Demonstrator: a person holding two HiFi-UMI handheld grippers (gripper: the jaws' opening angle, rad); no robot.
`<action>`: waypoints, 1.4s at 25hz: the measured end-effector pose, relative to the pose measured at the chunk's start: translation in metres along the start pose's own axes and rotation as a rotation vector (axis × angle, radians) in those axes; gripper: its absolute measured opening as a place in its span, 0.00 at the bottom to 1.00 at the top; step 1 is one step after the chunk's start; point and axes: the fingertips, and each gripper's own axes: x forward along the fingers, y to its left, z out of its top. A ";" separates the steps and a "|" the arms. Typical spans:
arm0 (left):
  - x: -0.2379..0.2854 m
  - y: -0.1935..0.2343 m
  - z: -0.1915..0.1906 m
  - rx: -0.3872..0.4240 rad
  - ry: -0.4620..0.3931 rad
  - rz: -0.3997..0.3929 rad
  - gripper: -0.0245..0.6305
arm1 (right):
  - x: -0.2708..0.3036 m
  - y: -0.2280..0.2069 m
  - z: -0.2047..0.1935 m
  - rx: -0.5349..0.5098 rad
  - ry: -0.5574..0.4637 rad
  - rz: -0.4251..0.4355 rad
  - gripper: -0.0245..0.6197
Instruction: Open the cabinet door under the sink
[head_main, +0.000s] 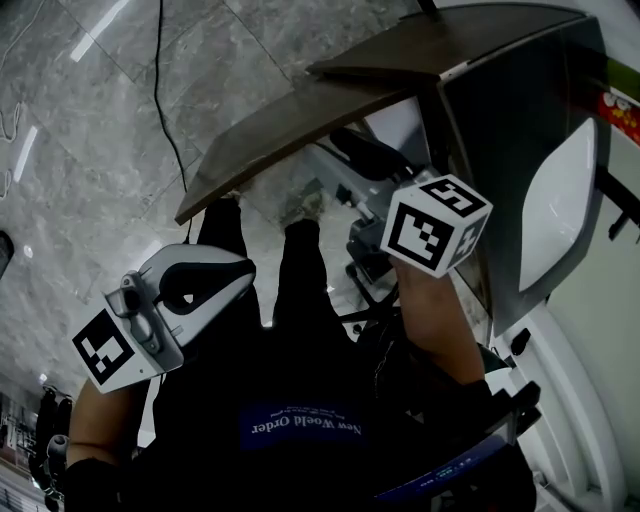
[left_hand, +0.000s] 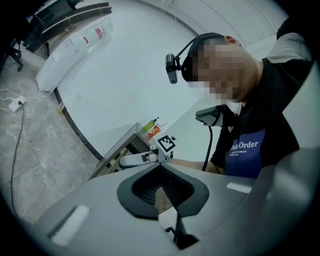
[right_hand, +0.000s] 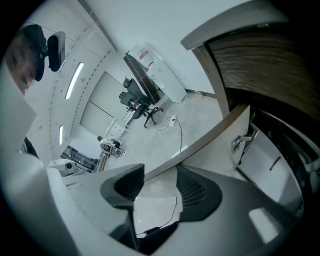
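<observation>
The cabinet door (head_main: 300, 120), dark wood outside and pale inside, stands swung wide open under the sink (head_main: 560, 210). In the head view the marker cube (head_main: 435, 225) of my right gripper hides its fingers, just right of the door. In the right gripper view my right gripper (right_hand: 157, 175) has its jaws apart with only floor between the pads. The door's pale edge (right_hand: 210, 135) runs just past the fingertips. My left gripper (head_main: 240, 270) hangs shut and holds nothing by the person's body, far from the door. Its tips (left_hand: 160, 164) meet.
A second dark panel (head_main: 460, 40) juts out above the open door. A hinge (right_hand: 240, 142) sits on the door's inner face. A black cable (head_main: 165, 100) trails over the grey tiled floor. The person's dark legs (head_main: 300, 290) stand before the cabinet.
</observation>
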 end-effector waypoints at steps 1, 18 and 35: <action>-0.001 -0.001 0.000 0.002 -0.001 0.000 0.04 | -0.001 0.000 0.000 0.004 -0.006 -0.005 0.36; -0.017 -0.007 -0.006 0.009 -0.002 0.017 0.04 | 0.000 -0.001 0.000 0.009 -0.040 -0.072 0.36; 0.000 -0.039 0.020 0.070 -0.006 -0.012 0.04 | -0.011 0.013 -0.004 -0.013 -0.027 -0.012 0.36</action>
